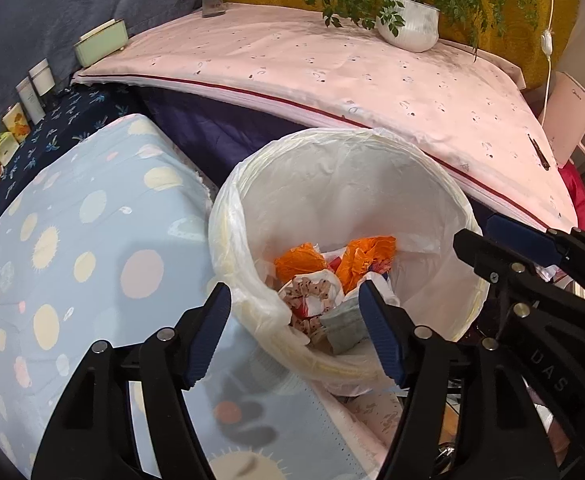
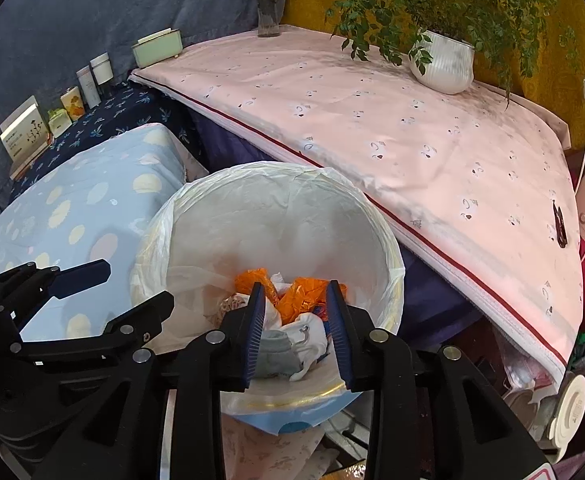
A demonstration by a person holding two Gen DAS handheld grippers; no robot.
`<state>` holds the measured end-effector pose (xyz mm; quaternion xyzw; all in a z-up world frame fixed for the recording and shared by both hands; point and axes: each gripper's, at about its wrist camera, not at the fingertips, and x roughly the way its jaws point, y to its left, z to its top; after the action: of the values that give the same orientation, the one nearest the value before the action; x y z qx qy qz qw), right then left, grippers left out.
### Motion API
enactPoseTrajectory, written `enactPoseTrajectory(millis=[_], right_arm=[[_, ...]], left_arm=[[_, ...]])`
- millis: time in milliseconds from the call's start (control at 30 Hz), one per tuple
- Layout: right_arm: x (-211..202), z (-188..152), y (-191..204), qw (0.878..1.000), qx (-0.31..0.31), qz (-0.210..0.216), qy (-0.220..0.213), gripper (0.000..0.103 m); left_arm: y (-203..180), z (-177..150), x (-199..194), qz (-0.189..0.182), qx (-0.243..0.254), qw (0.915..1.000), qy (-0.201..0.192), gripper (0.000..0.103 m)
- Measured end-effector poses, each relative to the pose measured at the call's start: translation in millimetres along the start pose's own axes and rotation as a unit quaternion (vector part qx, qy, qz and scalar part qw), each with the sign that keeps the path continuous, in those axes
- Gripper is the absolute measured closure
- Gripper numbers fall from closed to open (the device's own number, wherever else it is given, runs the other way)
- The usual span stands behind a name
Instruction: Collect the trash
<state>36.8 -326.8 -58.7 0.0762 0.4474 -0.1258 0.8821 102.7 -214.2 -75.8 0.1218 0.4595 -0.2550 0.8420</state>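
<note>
Trash: orange wrappers (image 1: pixel 334 260), white bags, grey mask (image 2: pixel 278 354) — all down in the lined bin (image 1: pixel 412 152)
Blue spotted cloth (image 1: pixel 72 240): just left of the bin
Your left gripper (image 1: pixel 296 334): jaws wide, straddling the near rim, nothing held
Your right gripper (image 2: pixel 294 334): jaws partly apart over the bin — empty
Pink cloth (image 2: pixel 372 120): behind, potted plant (image 2: pixel 442 66) on it

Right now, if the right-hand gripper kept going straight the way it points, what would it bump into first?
Probably the crumpled grey-and-white rubbish lying in the white plastic-lined bin; the open right gripper points down into it, though depth is hard to judge.
</note>
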Motion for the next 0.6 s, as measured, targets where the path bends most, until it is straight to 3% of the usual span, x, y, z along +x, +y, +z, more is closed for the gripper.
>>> enactPoseTrajectory(millis=[267, 467, 600], right_arm=[[-11, -14, 12, 1.0, -0.002, -0.007, 0.018, 0.058], [-29, -17, 22, 1.0, -0.017, -0.024, 0.005, 0.05], [-41, -18, 18, 1.0, -0.013, -0.025, -0.001, 0.042]], left_arm=[[13, -17, -14, 0.028, -0.005, 0.9996, 0.001, 0.028], [17, -22, -18, 0.031, -0.014, 0.9994, 0.003, 0.026], [16, -24, -25, 0.036, -0.015, 0.9992, -0.005, 0.016]])
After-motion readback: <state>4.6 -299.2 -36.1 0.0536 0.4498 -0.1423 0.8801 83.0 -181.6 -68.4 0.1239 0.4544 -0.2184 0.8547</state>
